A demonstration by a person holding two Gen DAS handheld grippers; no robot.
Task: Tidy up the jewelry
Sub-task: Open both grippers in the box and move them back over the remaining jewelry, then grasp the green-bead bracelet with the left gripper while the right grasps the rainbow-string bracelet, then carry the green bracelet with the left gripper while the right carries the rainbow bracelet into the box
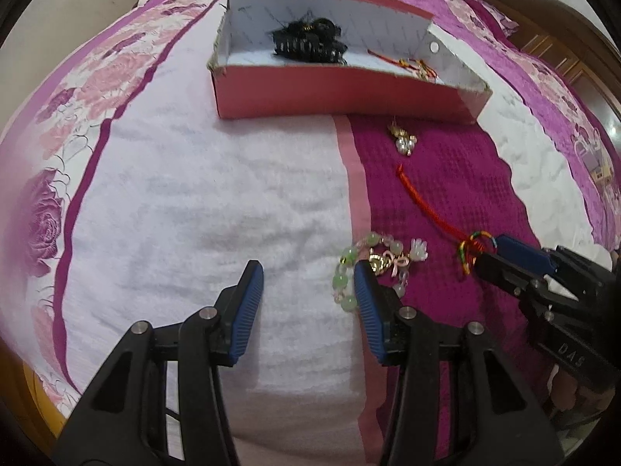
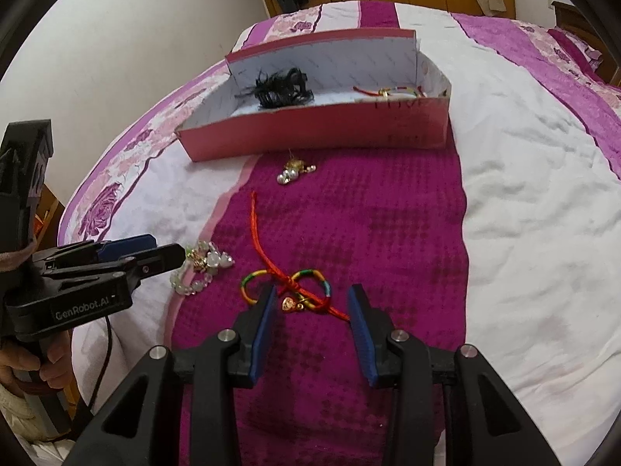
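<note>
A green and white bead bracelet (image 1: 346, 255) (image 2: 202, 268) with a gold charm lies at the seam of the white and magenta towels. My left gripper (image 1: 306, 266) (image 2: 165, 248) is open low over it. Its right finger rests over the bracelet and nothing sits between the pads. A multicoloured cord bracelet (image 2: 310, 273) (image 1: 475, 239) with a long red cord and a gold charm lies on the magenta towel. My right gripper (image 2: 313, 291) (image 1: 491, 252) stands open astride it, pads apart from the cord. A pearl and gold piece (image 1: 403, 141) (image 2: 295, 171) lies nearer the red box (image 1: 330, 95) (image 2: 310, 134).
The box, white inside, holds a black hair clip (image 1: 306, 39) (image 2: 283, 89) and a red cord bracelet (image 1: 403, 64) (image 2: 388, 93). Everything rests on a bed with a purple floral cover (image 1: 58, 163). A hand (image 2: 23, 369) holds the left gripper's handle. Wooden wardrobes stand behind the bed.
</note>
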